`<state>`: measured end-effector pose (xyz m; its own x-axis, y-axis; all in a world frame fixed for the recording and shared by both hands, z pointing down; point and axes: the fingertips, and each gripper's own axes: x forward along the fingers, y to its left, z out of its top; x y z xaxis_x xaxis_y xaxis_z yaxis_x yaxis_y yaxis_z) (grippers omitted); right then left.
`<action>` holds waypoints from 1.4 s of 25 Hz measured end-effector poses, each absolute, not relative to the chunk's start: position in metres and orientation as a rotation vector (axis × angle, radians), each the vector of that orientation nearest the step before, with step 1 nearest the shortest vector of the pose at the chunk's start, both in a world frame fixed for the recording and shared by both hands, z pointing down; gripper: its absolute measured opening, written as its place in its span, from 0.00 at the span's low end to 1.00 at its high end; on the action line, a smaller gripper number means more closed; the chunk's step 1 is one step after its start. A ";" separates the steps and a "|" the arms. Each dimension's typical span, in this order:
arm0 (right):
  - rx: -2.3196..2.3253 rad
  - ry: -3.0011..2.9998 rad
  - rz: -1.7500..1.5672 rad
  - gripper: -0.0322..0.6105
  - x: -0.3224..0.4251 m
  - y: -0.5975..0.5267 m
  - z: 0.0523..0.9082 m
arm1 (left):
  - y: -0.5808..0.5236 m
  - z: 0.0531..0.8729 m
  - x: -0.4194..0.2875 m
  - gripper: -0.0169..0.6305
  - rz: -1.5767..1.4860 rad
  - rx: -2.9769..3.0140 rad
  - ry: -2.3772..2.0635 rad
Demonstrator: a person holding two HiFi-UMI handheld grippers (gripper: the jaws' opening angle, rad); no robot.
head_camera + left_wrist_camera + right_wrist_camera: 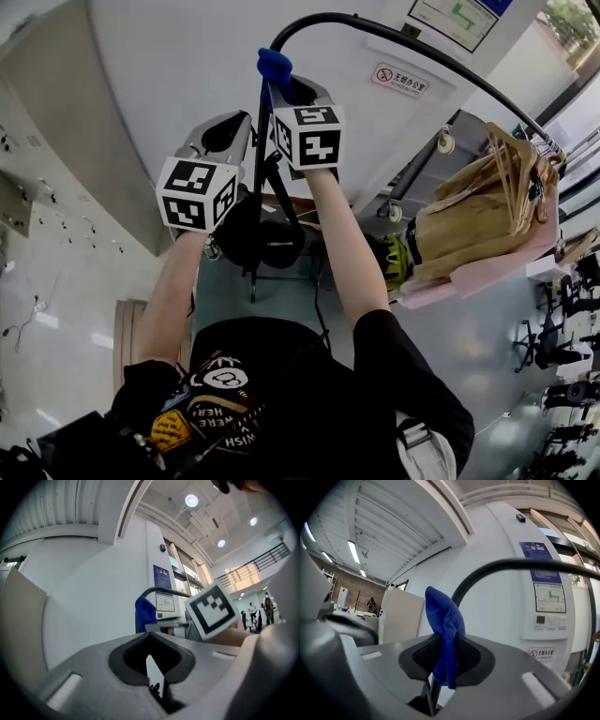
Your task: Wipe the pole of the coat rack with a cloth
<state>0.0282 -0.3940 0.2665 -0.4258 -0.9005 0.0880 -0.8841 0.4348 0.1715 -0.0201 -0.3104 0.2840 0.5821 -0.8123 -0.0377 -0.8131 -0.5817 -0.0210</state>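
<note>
The coat rack's black pole (pixel 260 150) rises in front of me and bends off to the right at its top (pixel 511 564). A blue cloth (pixel 274 66) is wrapped round the pole just below the bend. My right gripper (pixel 283 89) is shut on the cloth (pixel 445 634), with the pole running between its jaws. My left gripper (pixel 228 133) is raised just left of the pole and a little lower, touching nothing. Its jaws (pixel 152 660) stand shut, with only a thin pale sliver between them. The left gripper view also shows the cloth (pixel 145 613) and the right gripper's marker cube (pixel 211 611).
Dark round items (pixel 262 234) hang low on the rack. A curved white wall (pixel 169 66) stands right behind the pole. To the right is a stack of brown bags and wooden hangers (pixel 487 206) on a pink surface (pixel 469 272), with a wheeled frame (pixel 417 169) beside it.
</note>
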 end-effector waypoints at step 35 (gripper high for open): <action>1.643 -2.631 0.043 0.17 0.031 -0.395 0.331 | -0.286 0.322 -0.046 0.03 0.030 -2.836 1.469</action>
<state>0.0312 -0.3947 0.3309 -0.4384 -0.8975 0.0483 -0.8986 0.4388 -0.0023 -0.0463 -0.2863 0.3220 0.5772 -0.8165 0.0074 -0.8155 -0.5760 0.0555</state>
